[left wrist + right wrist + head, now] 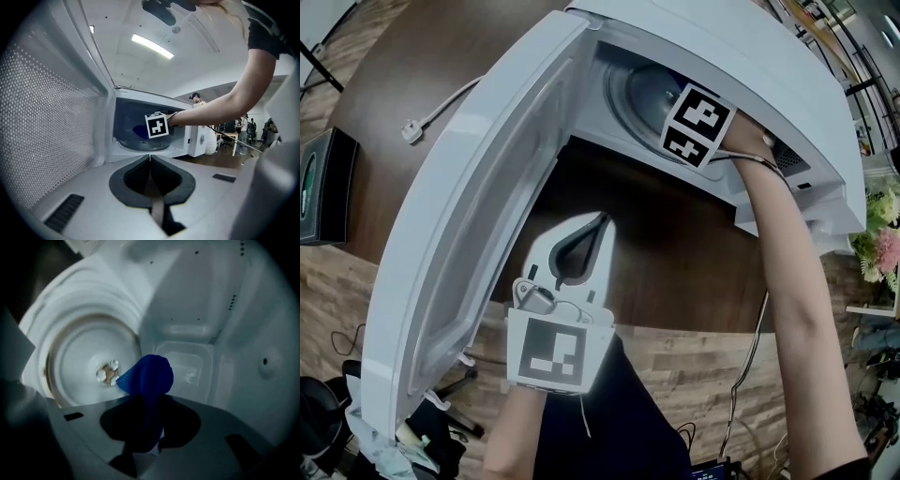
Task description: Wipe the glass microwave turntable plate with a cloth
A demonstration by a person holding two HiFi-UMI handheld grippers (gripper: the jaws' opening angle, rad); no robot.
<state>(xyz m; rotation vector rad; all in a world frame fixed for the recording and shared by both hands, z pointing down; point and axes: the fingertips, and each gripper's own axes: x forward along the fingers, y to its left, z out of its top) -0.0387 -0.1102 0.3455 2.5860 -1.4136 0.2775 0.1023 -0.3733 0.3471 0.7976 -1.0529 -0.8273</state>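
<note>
left tongs (601, 221) jaws pressed together, nothing between them, held outside the microwave (741, 56) in front of its opening; open door (469, 197) runs right alongside on their left, dark table (675, 253) under them. right tongs (150, 404) sit ahead of the left ones, inside the cavity, marker cube (697, 125) showing at the opening; they're clamped on a blue cloth (149, 373) that bunches out past the tips. glass turntable plate (84, 364) lies on the cavity floor just beyond and left of the right tongs' tips; the cloth's end is by the plate's right-hand part, can't tell if it touches the glass. small pale crumbs (108, 372) at plate centre, just left of the cloth's tip. past the cloth, cavity wall with a rectangular panel (187, 364). well off to the left of the left tongs, on the table: white plug (412, 130) with its cable, and further out a black box (323, 183) near the table edge
</note>
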